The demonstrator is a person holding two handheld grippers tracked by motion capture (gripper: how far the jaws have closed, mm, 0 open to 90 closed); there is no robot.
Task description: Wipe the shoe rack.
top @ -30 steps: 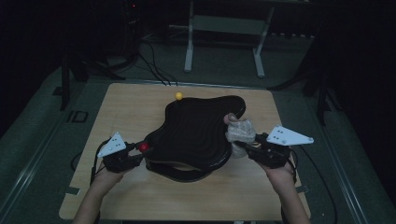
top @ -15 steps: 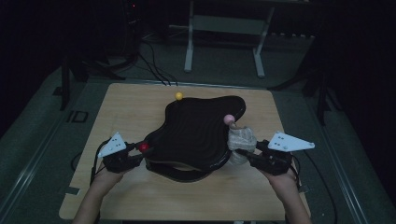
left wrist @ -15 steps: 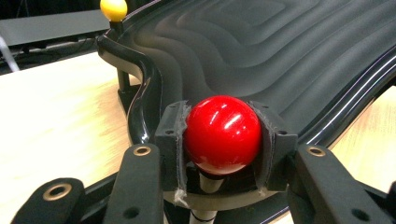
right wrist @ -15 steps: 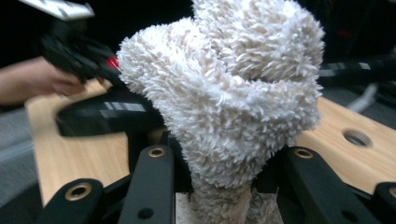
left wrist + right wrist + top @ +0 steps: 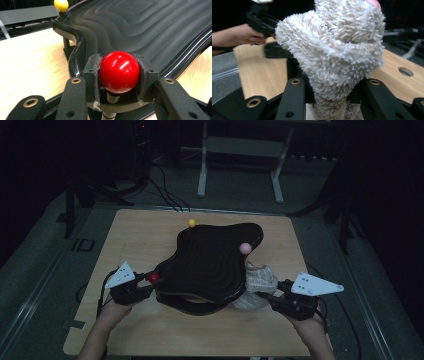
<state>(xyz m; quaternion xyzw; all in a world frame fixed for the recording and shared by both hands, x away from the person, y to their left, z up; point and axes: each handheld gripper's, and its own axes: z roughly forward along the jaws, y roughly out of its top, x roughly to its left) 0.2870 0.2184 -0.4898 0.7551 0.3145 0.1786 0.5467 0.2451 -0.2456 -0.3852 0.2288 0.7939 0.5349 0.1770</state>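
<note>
We see a light brown wooden table top [image 5: 150, 240] with rounded corners. It sits on a dark grey-green floor [image 5: 45, 270]. The room is very dark, and the back is almost black. Behind the table stands a pale metal frame with two legs [image 5: 240, 165]. Thin black cables [image 5: 160, 190] lie on the floor near it.

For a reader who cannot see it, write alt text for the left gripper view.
A glossy red ball on a thin post sits clamped between the pads of the left gripper. Behind it spreads a black tray with wavy ridges, standing on a light wooden table. A yellow ball tops another post at the tray's far edge.
</note>
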